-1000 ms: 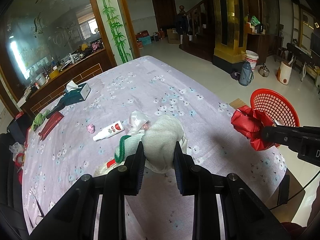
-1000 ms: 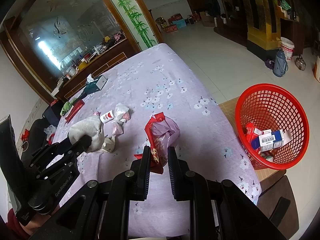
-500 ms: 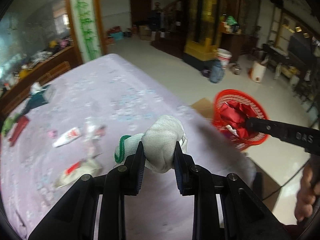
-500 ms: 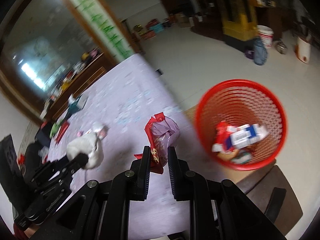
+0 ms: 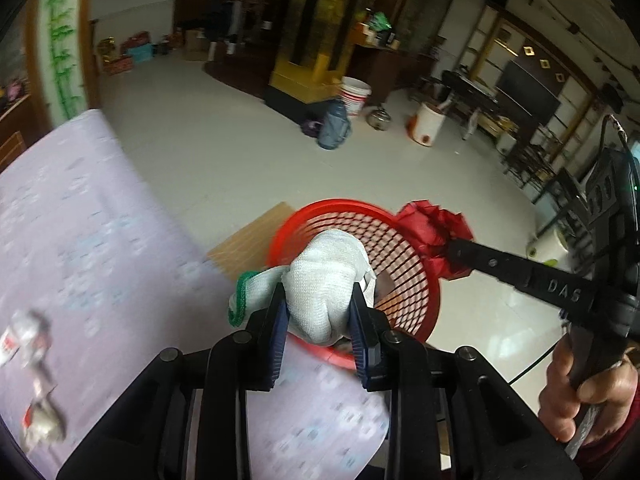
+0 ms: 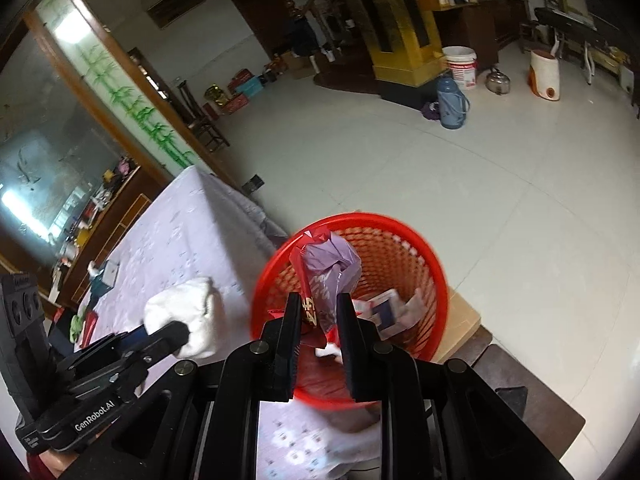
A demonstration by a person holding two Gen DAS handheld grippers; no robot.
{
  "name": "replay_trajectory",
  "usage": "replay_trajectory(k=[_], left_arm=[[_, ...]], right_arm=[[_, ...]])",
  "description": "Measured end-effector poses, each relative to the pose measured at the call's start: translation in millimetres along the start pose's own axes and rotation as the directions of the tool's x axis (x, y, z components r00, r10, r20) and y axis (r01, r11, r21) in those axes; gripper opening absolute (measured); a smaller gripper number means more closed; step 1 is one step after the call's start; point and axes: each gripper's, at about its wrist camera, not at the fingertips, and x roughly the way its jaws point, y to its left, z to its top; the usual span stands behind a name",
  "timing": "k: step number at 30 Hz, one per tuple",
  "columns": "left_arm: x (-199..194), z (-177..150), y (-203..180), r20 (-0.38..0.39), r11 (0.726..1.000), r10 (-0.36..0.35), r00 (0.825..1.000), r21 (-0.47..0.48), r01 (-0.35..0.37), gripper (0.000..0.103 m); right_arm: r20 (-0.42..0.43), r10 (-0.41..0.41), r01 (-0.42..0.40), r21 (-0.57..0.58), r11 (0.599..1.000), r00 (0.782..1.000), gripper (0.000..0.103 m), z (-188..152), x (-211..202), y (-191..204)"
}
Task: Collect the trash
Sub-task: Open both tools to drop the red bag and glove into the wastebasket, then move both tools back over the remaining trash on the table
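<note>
From my left gripper (image 5: 320, 312) camera, I see my two fingers squeezing a white knitted glove (image 5: 324, 280) with a green cuff. The glove hangs in the air just over the near rim of the red basket (image 5: 400, 240). The basket sits on a tan wooden stool (image 5: 248, 240), right beside the edge of the table with the purple flowered cloth (image 5: 80, 240). The cloth's edge runs under my fingers, and past it the pale floor (image 5: 200, 136) is wide and open. Some blurry bits of trash (image 5: 28, 340) lie on the cloth at the far left. On the right, my right hand (image 5: 580, 392) holds the other gripper, and its tip pinches a red wrapper (image 5: 432, 224) at the far rim of the basket. From my right gripper (image 6: 316, 312) camera, my fingers are clamped on that red wrapper, which has crinkly clear plastic bunched in it. It hangs over the near left side of the basket's mouth. Down inside the basket (image 6: 432, 264) lie a blue and white box (image 6: 384, 308) and some paper bits. My left gripper (image 6: 176, 332) holds the glove (image 6: 184, 312) just left of the basket, over the edge of the cloth (image 6: 180, 232). There is lots of bare floor (image 6: 440, 168) behind the basket.
</note>
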Motion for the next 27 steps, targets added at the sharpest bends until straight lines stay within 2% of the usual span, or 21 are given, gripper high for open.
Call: replay_trajectory(k=[2,3,4,5,6,10,15,22,27], left_arm=[[15,6,-10,-0.01,1.0,-0.009,1.0,0.013,0.009,0.031],[22,9,-13,-0.013,1.0,-0.019,1.0,0.017,0.019,0.036],[27,12,-17,-0.016,1.0,-0.014,1.0,0.02,0.015,0.046],[30,14,-19,-0.013,1.0,-0.004,1.0,0.02,0.004,0.05],[31,15,-20,-0.013,1.0,-0.005,1.0,0.015,0.005,0.051],[28,13,-20,-0.013,1.0,-0.016,1.0,-0.001,0.016,0.054],[1,-8,-6,0.028,0.998,0.057,0.998,-0.018,-0.057,0.06],[-37,-47,26,0.032,0.985,0.157,0.987,-0.083,-0.154,0.062],[-73,-81,58,0.042,0.965,0.237,0.971,-0.125,-0.23,0.062]], right_arm=[[0.003,-0.004,0.004,0.005,1.0,1.0,0.021,6,5,-6],[0.002,-0.004,0.004,0.006,1.0,1.0,0.028,10,8,-8],[0.005,-0.007,0.007,0.01,1.0,1.0,0.039,14,8,-10],[0.011,-0.006,0.006,0.014,1.0,1.0,0.042,15,7,-12],[0.021,-0.005,0.005,0.019,1.0,1.0,0.046,18,5,-13],[0.048,-0.021,0.021,0.006,1.0,0.999,0.047,21,-4,-14],[0.032,-0.006,0.007,-0.022,1.0,0.999,0.051,13,-5,-2],[-0.076,0.077,-0.086,-0.113,0.99,0.994,0.052,-22,22,54],[-0.143,0.124,-0.149,-0.179,0.972,0.982,0.052,-48,35,98]])
